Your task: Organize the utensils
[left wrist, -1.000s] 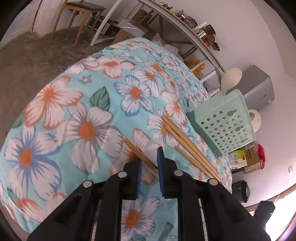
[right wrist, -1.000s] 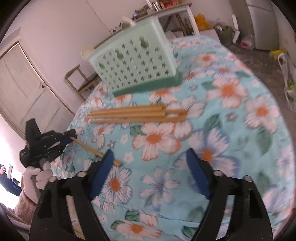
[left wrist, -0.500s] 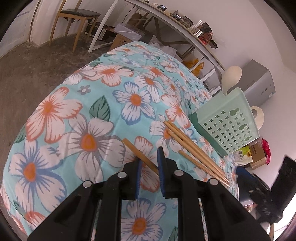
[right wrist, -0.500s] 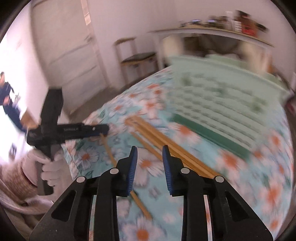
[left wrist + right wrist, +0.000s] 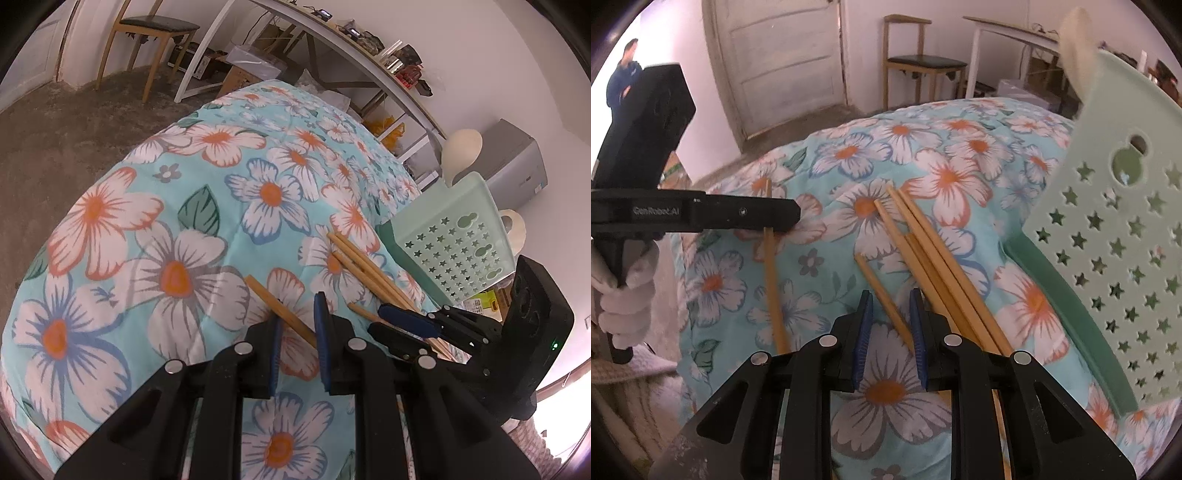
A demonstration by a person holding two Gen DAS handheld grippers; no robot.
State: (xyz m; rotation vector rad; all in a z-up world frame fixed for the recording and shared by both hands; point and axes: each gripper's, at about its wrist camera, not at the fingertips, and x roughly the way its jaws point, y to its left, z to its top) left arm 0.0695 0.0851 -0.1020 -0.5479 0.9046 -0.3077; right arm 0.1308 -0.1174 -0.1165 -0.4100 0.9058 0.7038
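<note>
Brought the right gripper (image 5: 888, 325) across from open cloth, rolled over, down to the short chopstick (image 5: 875, 284) lying just beside the bundle (image 5: 923, 240); was closing the jaws with that stick between them, hard by the right pad but not yet visibly pinched. Kept the left gripper (image 5: 295, 328) where it had been, clamped on the single chopstick (image 5: 266, 295) slanting across its pads, the far end low over the floral cloth (image 5: 166, 184). Judged from this: second stick about to be taken, so a pair nearly in hand, none yet in the basket (image 5: 1108, 221). Counted, near to far: two grippers; one chopstick held, one between closing jaws, then roughly four in the bundle on the cloth, overlapped and hard to separate, so about six in all; one mint basket with star-shaped holes, tipped over just past the bundle; one wooden chair (image 5: 923, 62) by the wall.
</note>
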